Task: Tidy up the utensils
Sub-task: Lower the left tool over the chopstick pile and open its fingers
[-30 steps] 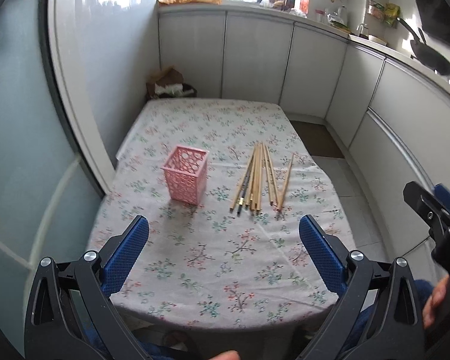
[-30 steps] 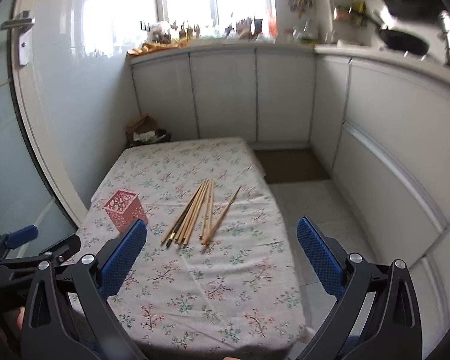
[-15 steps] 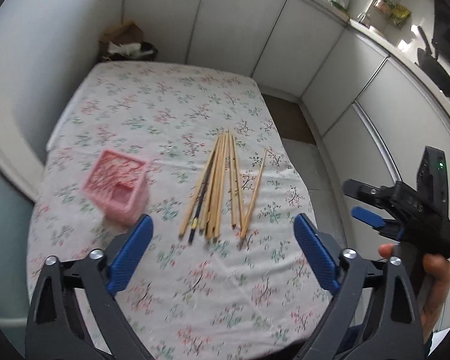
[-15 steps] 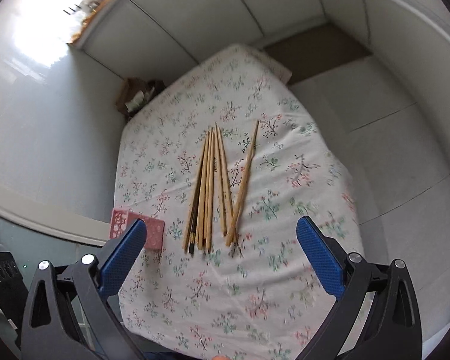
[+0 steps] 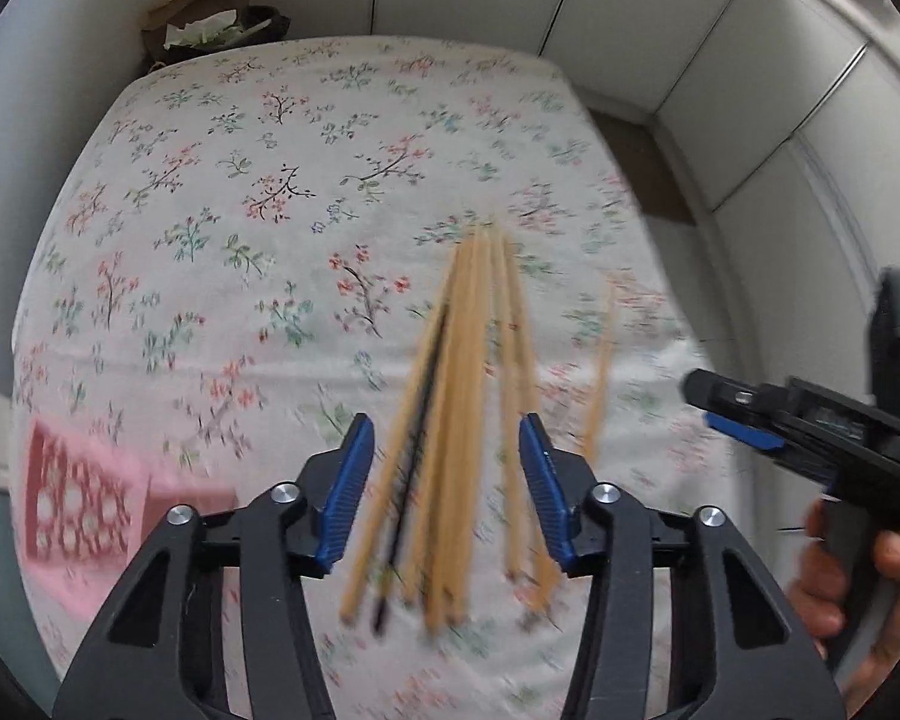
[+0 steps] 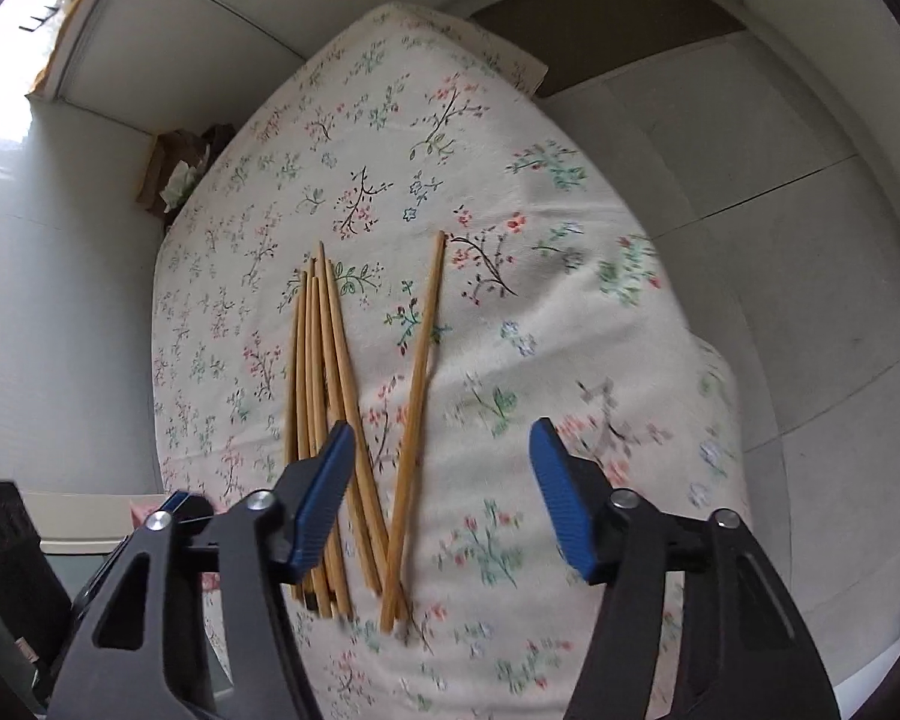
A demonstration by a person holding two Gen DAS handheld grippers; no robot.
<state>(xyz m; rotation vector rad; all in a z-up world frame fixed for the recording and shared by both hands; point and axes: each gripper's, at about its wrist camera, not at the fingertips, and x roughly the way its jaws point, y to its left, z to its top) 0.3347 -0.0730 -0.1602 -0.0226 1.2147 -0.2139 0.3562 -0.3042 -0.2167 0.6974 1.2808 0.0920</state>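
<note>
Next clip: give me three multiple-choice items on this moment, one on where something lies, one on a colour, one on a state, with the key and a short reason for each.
1. Where does the basket sit relative to the chopsticks in the left wrist view?
A. To their left
B. To their right
C. On top of them

2. What colour are the gripper pads?
A. Red
B. Blue
C. Yellow

3. How do the chopsticks lie?
A. Standing in the basket
B. Flat on the tablecloth, one apart from the bundle
C. Lifted off the table by both grippers

Key:
1 A: the pink basket is at the left edge, the bundle in the middle.
2 B: blue pads show on the left gripper and right gripper.
3 B: all lie on the cloth, a single stick angled away; both grippers' jaws are closing, with nothing pressed yet.
</note>
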